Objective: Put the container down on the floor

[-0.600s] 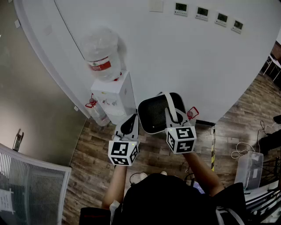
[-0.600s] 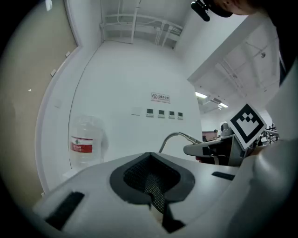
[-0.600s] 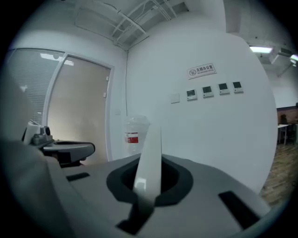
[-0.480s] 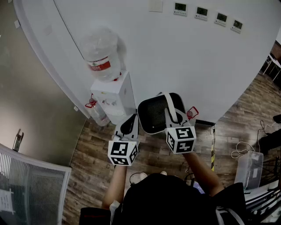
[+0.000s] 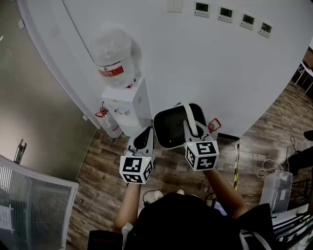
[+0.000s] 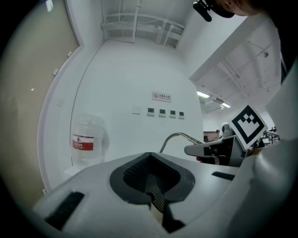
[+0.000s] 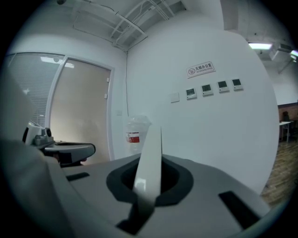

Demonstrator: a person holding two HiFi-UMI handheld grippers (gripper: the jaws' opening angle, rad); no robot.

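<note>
Both closed on container (image 5: pixel 171 128): right gripper (image 5: pixel 192 128), handle (image 7: pixel 150 162); left gripper (image 5: pixel 142 140), mesh (image 6: pixel 151 179).

Wall sign (image 7: pixel 200 69) print and readouts of the four wall panels (image 5: pixel 225 13) too small to read; container (image 5: pixel 168 128) near rim hidden behind right gripper (image 5: pixel 190 129).

light: bright, even (ceiling lamp (image 7: pixel 260 45) upper right) | shadows: soft | edges: fisheye bend, dark vignette
</note>
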